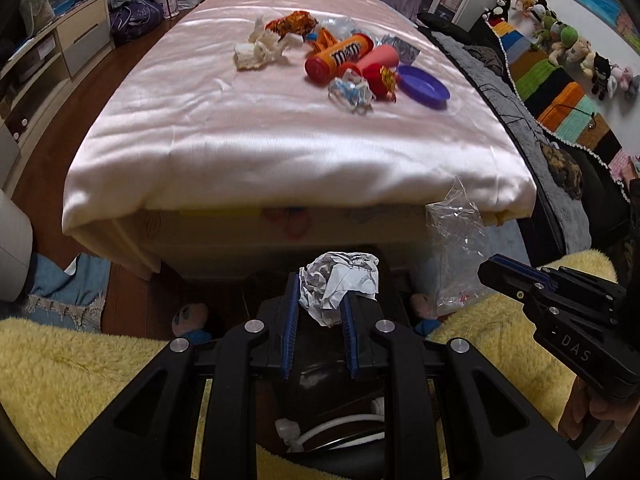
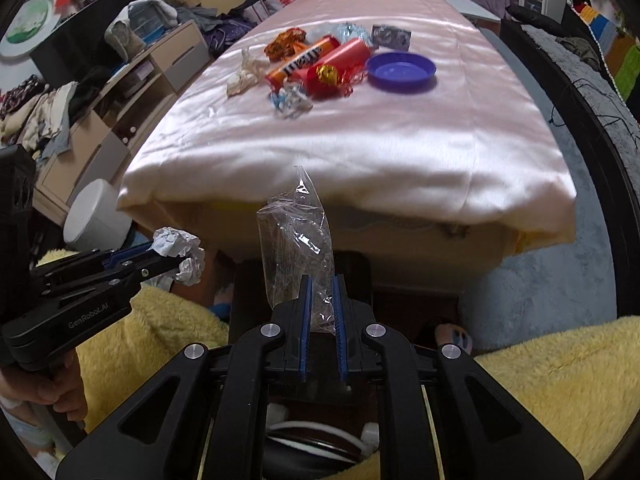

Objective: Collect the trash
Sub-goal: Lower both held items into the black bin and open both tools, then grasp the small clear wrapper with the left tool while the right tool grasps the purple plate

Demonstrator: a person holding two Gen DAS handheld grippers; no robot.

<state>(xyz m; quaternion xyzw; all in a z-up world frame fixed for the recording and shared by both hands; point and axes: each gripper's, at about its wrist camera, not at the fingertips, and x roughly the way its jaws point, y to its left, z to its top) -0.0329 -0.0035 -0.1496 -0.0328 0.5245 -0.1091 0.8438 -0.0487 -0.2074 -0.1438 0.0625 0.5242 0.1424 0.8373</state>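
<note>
Trash: crumpled paper ball [image 1: 340, 284] pinched in left tongs [image 1: 320, 312], held before bench edge | clear plastic bag [image 2: 298, 240] clamped in narrow right tongs [image 2: 320, 320] | farther: M&M's tube [image 1: 340, 56], wrappers, purple lid [image 1: 424, 86] on pink-covered bench [image 1: 260, 128]

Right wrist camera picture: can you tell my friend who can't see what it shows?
The right gripper pinches a clear plastic bag upright before a table under a pink cloth. To its left, the left gripper holds a crumpled paper ball. Farther back on the cloth lie candy wrappers, an M&M's tube and a purple dish.
</note>
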